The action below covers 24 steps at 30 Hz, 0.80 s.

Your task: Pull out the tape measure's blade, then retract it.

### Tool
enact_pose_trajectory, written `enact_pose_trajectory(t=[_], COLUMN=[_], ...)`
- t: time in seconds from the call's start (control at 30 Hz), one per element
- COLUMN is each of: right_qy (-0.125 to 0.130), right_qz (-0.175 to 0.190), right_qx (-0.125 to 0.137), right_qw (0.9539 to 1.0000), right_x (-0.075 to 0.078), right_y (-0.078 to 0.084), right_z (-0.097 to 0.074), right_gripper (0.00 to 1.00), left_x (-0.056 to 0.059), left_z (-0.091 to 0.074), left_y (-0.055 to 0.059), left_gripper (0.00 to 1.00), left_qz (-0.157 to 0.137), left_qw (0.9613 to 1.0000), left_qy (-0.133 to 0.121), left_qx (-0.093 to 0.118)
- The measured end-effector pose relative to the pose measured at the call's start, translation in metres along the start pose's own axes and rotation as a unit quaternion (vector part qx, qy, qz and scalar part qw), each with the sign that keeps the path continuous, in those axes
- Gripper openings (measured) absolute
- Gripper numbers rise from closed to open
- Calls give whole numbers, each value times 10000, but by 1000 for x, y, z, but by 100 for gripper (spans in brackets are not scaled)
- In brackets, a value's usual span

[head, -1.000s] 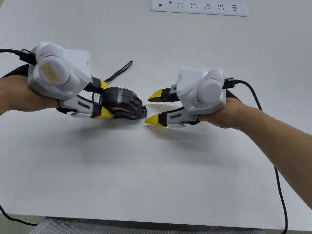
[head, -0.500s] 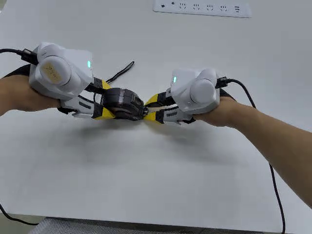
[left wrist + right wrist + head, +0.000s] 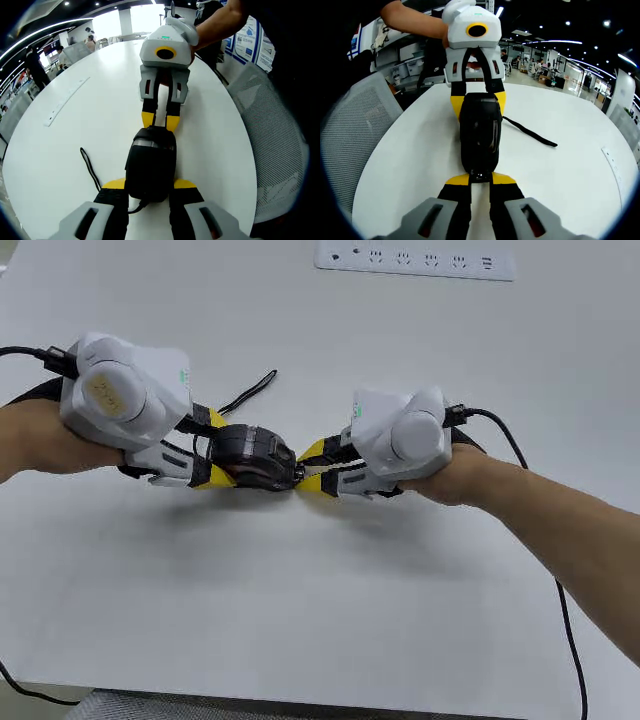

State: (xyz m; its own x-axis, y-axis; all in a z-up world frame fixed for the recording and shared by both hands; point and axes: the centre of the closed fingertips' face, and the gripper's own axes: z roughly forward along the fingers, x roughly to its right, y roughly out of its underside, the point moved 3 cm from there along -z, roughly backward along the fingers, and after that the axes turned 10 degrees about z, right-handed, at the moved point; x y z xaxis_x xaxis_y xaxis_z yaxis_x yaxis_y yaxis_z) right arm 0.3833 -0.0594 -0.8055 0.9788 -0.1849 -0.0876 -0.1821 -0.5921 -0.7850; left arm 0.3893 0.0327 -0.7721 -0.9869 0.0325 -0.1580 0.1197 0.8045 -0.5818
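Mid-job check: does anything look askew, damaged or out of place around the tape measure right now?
Nothing stands out. The left gripper holds the tape measure squarely by its case, the right gripper is closed at the blade tip, no blade is drawn out yet, and the strap lies loose on the table.

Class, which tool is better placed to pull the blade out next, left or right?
Right, probably. The left tool grips the tape measure body, anchoring it. The right tool is shut on the blade hook at its mouth, free to draw away.
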Motion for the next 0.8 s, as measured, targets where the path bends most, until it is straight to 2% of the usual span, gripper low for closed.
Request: enact_pose_trajectory(t=[0.8], right_qy=[-41], right_qz=[-34], right_qx=[-45], right_qw=[10000], right_x=[2], right_y=[-2], right_z=[-3], right_gripper=[11], left_x=[0], left_z=[0], left_y=[1], left_gripper=[28], left_qz=[-28], left_qw=[10000], left_qy=[11], left_qx=[3])
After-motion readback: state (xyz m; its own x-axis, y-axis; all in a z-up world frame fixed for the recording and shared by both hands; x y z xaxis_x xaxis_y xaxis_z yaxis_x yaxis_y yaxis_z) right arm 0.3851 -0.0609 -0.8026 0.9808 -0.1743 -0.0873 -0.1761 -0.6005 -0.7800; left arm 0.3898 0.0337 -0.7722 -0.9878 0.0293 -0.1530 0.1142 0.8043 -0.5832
